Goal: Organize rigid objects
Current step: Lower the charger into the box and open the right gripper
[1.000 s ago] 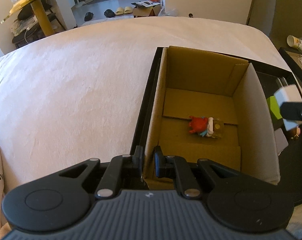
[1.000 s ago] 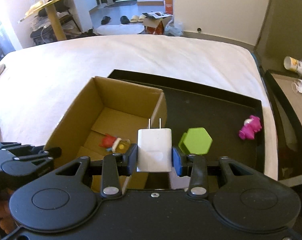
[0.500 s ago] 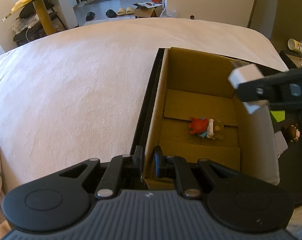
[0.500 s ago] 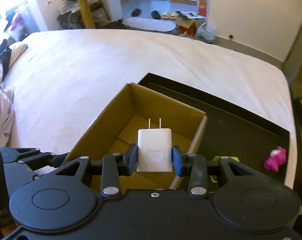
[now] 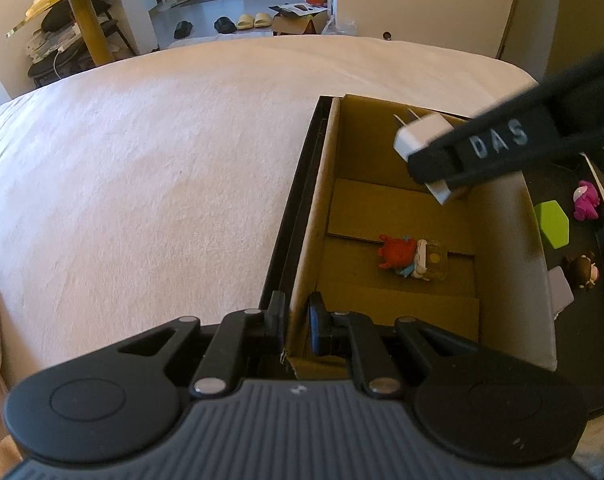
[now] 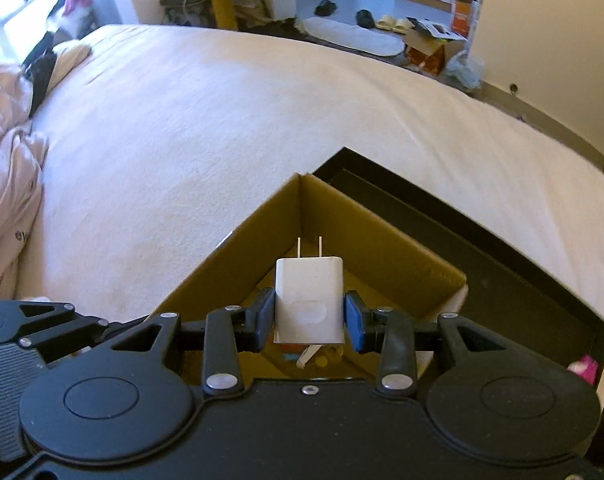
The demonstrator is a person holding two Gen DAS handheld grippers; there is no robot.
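- The white rectangular plastic wall charger with two metal prongs (image 6: 309, 300) sits pinched between the blue-padded fingers (image 6: 265, 318) of the right gripper (image 6: 309, 320), prongs pointing away from the camera.
- In the left wrist view the charger (image 5: 419, 138) hangs above the open brown cardboard box (image 5: 505, 248), over its far right part, clear of the box floor.
- The right gripper's black arm (image 5: 501, 148), marked with the letters "DAS", reaches in from the right across the box's right wall.
- On the box floor lies a small red-and-white toy figure with a tan end (image 5: 413, 258), near the middle, well below the charger.
- The left gripper (image 5: 296, 318) has its fingers pressed onto the near left wall of the box, one finger outside and one inside, clamping the cardboard edge.
- The box stands on a black rectangular tray (image 5: 290, 216), against the tray's left rim.
- On the tray to the right of the box lie a lime-green hexagonal block (image 5: 551, 224), a magenta toy figure (image 5: 585, 200) further right, and a brown toy figure (image 5: 583, 270) nearer the camera.
- The tray lies on a bed covered with a white sheet (image 5: 142, 184).
- In the right wrist view a rumpled beige blanket (image 6: 6, 140) lies at the bed's left side.
- Beyond the bed, sandals and a small open carton (image 5: 298, 20) lie on the floor.
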